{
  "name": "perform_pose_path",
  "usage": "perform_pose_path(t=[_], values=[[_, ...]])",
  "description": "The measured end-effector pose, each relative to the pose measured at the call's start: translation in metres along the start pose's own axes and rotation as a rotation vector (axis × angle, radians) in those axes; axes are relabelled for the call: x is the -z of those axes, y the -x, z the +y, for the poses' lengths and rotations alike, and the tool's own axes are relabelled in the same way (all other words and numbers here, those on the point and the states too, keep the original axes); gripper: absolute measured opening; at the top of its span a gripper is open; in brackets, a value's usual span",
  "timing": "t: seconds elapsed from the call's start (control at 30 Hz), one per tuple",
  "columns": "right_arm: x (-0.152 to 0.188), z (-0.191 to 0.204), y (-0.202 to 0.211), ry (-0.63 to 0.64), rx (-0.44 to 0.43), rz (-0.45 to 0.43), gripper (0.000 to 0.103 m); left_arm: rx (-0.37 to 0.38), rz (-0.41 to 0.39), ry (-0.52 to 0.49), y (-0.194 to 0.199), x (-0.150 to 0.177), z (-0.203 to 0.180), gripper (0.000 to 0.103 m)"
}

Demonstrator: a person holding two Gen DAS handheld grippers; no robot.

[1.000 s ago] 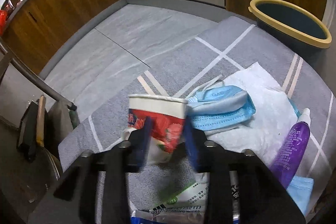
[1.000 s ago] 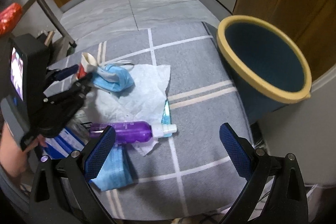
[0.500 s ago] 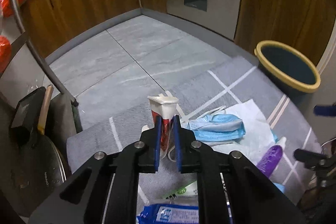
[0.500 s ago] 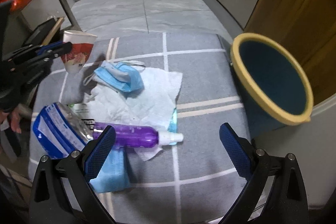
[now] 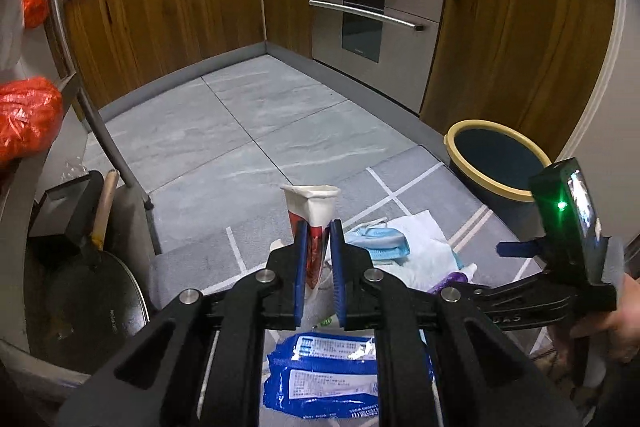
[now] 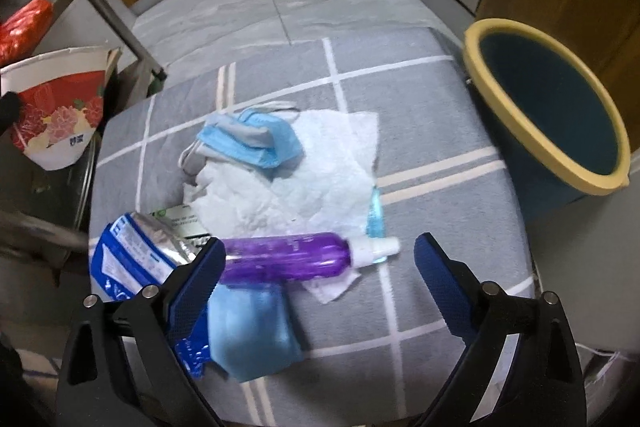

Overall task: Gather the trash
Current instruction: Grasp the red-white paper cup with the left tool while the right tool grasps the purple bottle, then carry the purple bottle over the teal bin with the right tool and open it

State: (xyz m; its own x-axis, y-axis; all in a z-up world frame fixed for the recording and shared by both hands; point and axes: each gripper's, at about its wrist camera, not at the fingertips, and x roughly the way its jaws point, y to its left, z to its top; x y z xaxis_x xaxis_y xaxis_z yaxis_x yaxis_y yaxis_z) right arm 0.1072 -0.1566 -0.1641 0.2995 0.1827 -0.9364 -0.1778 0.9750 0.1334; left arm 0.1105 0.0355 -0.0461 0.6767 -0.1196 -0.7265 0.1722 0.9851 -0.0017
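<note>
Over at the left of the grey mat with white grid lines [image 6: 420, 115], your left gripper [image 5: 319, 263] was clamped tight on the crushed red-and-white paper cup [image 5: 314, 223], its blue pads pressing the flattened wall from both sides and the cup held clear above the mat. From the right wrist view the same cup [image 6: 56, 107] showed at the far left edge, off the mat's side. That put you, by my reading, in the carry step: one piece of trash was in hand and not yet dropped.

Toward the middle of the mat lay the rest: a blue foil wipes packet [image 6: 128, 259], a pale blue surgical mask [image 6: 256, 139] on a white paper towel [image 6: 320, 171], a folded light blue cloth [image 6: 248, 331], and a purple plastic spray bottle with a white cap [image 6: 288, 259] lying on its side.

Above that bottle hung your right gripper [image 6: 316, 267], holding nothing, its jaws wide but closing, with the bottle lying between them and neither pad seen pressing on it.

At the far right stood the dark blue bin with the yellow rim [image 6: 544, 103], just off the mat's edge. Your next move likely called for swinging the cup across the whole mat to above that mouth before letting go, and lowering the right gripper to straddle the bottle's body squarely.
</note>
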Motion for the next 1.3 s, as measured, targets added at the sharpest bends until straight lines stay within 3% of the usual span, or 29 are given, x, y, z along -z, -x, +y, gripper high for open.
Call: perform_pose_path(t=[0.13,0.2,0.3,0.7,0.83,0.9,1.0,1.13,1.3], values=[[0.002,0.014,0.004,0.153,0.054,-0.027,0.084,0.006,0.022,0.015,-0.001,0.008,0.01,0.011],[0.009,0.018,0.005,0.261,0.093,-0.028,0.076,0.018,0.018,0.027,-0.001,0.007,0.015,0.011],[0.016,0.017,0.002,0.322,0.081,-0.004,0.068,0.04,0.006,0.041,0.0,0.002,0.018,0.011],[0.032,0.045,-0.025,0.602,0.118,0.023,0.064,0.106,0.014,0.082,-0.017,-0.007,0.011,0.011],[0.029,0.05,-0.03,0.637,0.077,0.008,0.058,0.101,0.026,0.092,-0.022,-0.006,0.012,0.011],[0.027,0.05,-0.034,0.646,0.069,0.014,0.049,0.103,0.034,0.097,-0.025,-0.006,0.013,0.011],[0.018,0.044,-0.037,0.578,0.042,0.026,0.043,0.098,0.04,0.098,-0.028,-0.007,0.012,0.011],[0.006,0.026,-0.037,0.421,-0.038,0.054,0.042,0.103,0.043,0.087,-0.029,-0.007,0.011,0.011],[0.009,0.03,-0.044,0.436,-0.043,0.071,0.041,0.103,0.057,0.083,-0.035,-0.006,0.008,0.011]])
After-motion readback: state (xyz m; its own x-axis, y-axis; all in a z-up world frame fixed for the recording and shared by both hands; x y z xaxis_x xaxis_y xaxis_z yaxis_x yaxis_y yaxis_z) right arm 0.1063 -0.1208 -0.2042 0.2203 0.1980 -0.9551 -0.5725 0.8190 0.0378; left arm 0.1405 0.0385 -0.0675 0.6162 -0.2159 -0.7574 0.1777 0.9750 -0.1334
